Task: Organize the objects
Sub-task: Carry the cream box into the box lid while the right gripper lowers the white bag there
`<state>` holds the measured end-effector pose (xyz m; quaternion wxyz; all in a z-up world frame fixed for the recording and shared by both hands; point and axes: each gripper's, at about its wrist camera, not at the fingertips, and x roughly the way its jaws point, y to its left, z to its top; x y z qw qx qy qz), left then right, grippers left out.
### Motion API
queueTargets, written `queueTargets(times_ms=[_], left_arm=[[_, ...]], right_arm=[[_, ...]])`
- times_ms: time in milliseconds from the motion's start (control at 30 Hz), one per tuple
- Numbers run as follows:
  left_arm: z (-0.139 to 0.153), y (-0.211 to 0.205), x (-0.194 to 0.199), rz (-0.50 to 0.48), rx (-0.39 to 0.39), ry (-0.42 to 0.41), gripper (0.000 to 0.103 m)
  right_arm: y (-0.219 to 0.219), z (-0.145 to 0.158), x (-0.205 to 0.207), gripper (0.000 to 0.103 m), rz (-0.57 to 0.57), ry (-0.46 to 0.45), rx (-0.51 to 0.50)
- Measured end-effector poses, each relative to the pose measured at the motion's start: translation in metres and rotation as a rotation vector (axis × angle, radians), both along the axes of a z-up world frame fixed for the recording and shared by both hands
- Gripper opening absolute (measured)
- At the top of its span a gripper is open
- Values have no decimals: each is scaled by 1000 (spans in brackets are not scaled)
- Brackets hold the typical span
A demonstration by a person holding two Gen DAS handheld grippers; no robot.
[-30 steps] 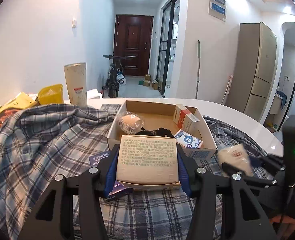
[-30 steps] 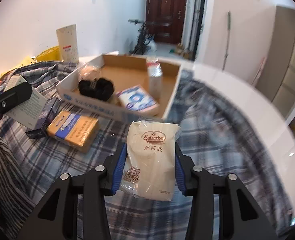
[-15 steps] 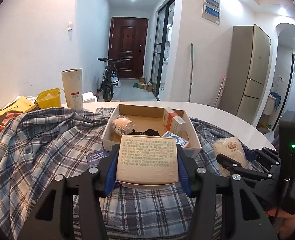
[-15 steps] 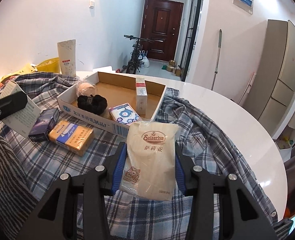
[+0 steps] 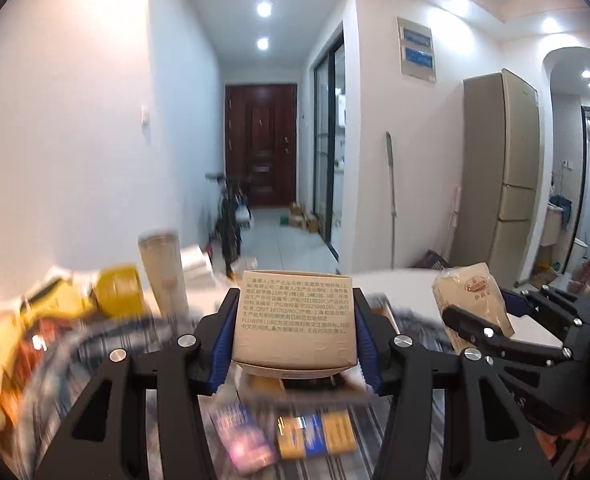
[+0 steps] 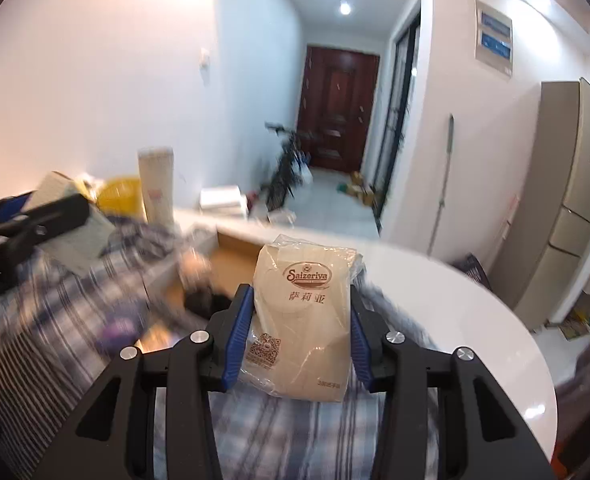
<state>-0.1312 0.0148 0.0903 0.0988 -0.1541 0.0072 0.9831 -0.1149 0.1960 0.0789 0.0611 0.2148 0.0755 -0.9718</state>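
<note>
A tan cardboard box (image 5: 295,316) printed with green text is held clear above the checked cloth (image 6: 279,432) covering the round surface (image 6: 475,320), clamped by its two side faces between the blue pads of the left hand-held gripper (image 5: 293,338), whose jaws are partly closed to the box's width. Beside it on the right, a cream Saizeriya packet (image 6: 307,320) stands upright, pinched at its sides by the right hand-held gripper (image 6: 299,340), likewise narrowed onto it. Both items seem raised for carrying to the open cardboard tray (image 6: 235,252), which lies on the cloth just beyond them. Below the box, a blue-and-yellow pack (image 5: 315,436) rests on the cloth.
</note>
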Motion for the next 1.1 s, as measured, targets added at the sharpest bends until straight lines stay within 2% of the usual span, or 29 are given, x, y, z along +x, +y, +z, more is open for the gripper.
queueTargets(times_ms=[67, 167, 267, 333, 433, 533, 700, 967, 1100], left_arm=[[11, -2, -19, -11, 47, 6, 54], [15, 1, -60, -72, 71, -70, 54], [12, 8, -97, -41, 35, -89, 54], [7, 9, -123, 2, 15, -96, 54], [-12, 7, -153, 69, -2, -150, 54], [-44, -2, -168, 82, 7, -202, 54], [-71, -14, -193, 121, 36, -287, 54], [-84, -20, -202, 112, 71, -334, 54], [-86, -16, -200, 114, 64, -335, 54]], right_arm=[[-4, 14, -15, 43, -4, 21, -15], [-10, 25, -43, 43, 7, 19, -40], [-19, 26, -80, 43, 26, -28, -59], [-27, 20, -105, 43, 22, -52, -58], [-39, 3, -142, 43, -4, -105, -45], [-48, -20, -168, 43, 10, -166, -56], [-52, -57, -191, 43, 36, -248, -61], [-46, -105, -206, 43, 83, -373, -103], [-49, -116, -212, 44, 76, -390, -80]])
